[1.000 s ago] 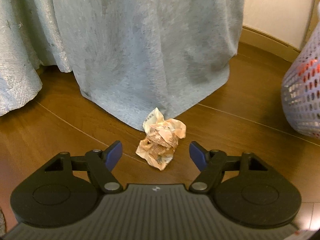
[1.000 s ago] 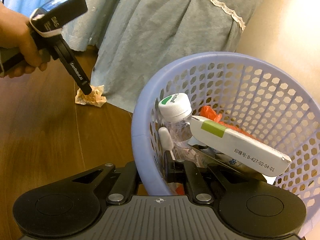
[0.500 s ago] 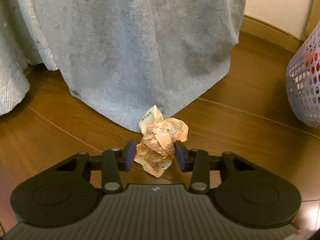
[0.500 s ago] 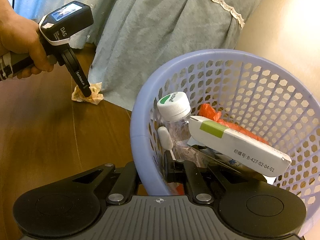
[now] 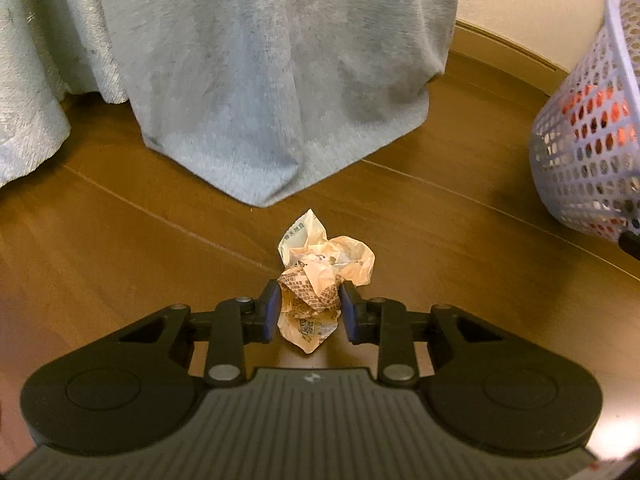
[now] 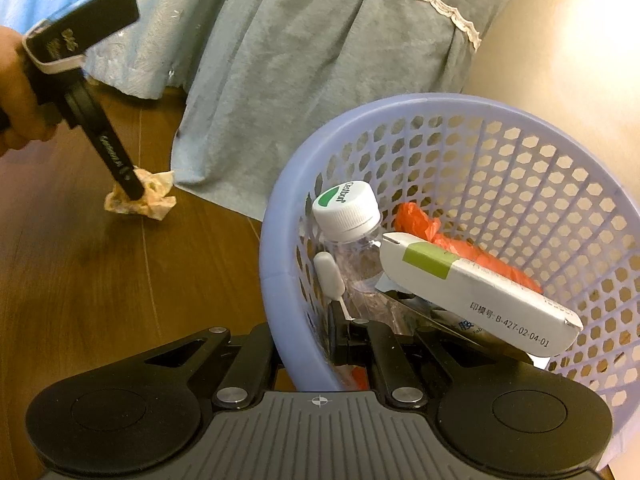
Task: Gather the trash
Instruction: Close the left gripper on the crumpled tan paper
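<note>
A crumpled tan paper wrapper (image 5: 316,276) sits between the blue pads of my left gripper (image 5: 308,305), whose jaws are closing and press on both its sides. In the right wrist view the same wrapper (image 6: 156,198) hangs at the tip of the left gripper (image 6: 134,192), close over the wood floor, with a hand on the handle. My right gripper (image 6: 301,340) is shut on the wall of the lilac mesh basket (image 6: 276,240), one finger outside and one inside. The basket (image 5: 580,140) is at the right edge of the left wrist view.
A grey-blue cloth skirt (image 5: 280,80) hangs to the floor just behind the wrapper. The basket holds a bottle with a white cap (image 6: 346,210), a white carton (image 6: 476,292) and orange plastic (image 6: 424,224). A cream wall (image 6: 560,40) stands behind it.
The left jaws have closed from wide apart onto the wrapper. Gripper and wrapper have drawn back from the cloth hem. The right gripper and basket have stayed put.
</note>
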A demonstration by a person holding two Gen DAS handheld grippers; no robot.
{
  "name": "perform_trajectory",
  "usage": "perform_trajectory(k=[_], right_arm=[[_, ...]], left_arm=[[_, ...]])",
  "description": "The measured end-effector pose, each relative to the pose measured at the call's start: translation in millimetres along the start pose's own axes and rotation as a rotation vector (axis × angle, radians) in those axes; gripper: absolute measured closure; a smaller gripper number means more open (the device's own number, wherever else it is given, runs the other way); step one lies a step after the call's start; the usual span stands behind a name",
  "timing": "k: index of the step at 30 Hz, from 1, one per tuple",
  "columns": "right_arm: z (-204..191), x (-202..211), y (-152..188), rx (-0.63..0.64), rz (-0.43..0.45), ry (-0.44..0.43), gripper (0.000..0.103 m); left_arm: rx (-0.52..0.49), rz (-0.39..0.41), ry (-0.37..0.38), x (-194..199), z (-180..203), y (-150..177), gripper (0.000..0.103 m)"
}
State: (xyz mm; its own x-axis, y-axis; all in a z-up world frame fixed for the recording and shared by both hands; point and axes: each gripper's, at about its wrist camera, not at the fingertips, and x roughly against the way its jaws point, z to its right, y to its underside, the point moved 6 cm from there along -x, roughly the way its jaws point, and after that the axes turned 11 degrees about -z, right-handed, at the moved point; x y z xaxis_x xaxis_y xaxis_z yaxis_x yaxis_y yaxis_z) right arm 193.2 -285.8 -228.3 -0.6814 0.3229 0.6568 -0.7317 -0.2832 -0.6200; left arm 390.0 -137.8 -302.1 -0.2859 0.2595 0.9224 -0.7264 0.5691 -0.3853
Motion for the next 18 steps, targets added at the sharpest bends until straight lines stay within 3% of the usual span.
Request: perform_trajectory(k=[18], right_arm=[[-6.7, 12.9, -3.0, -0.013, 0.001, -0.037, 0.099]], left_arm=[[0.002, -0.015, 0.027, 57.4, 10.1, 33.4, 0.077]])
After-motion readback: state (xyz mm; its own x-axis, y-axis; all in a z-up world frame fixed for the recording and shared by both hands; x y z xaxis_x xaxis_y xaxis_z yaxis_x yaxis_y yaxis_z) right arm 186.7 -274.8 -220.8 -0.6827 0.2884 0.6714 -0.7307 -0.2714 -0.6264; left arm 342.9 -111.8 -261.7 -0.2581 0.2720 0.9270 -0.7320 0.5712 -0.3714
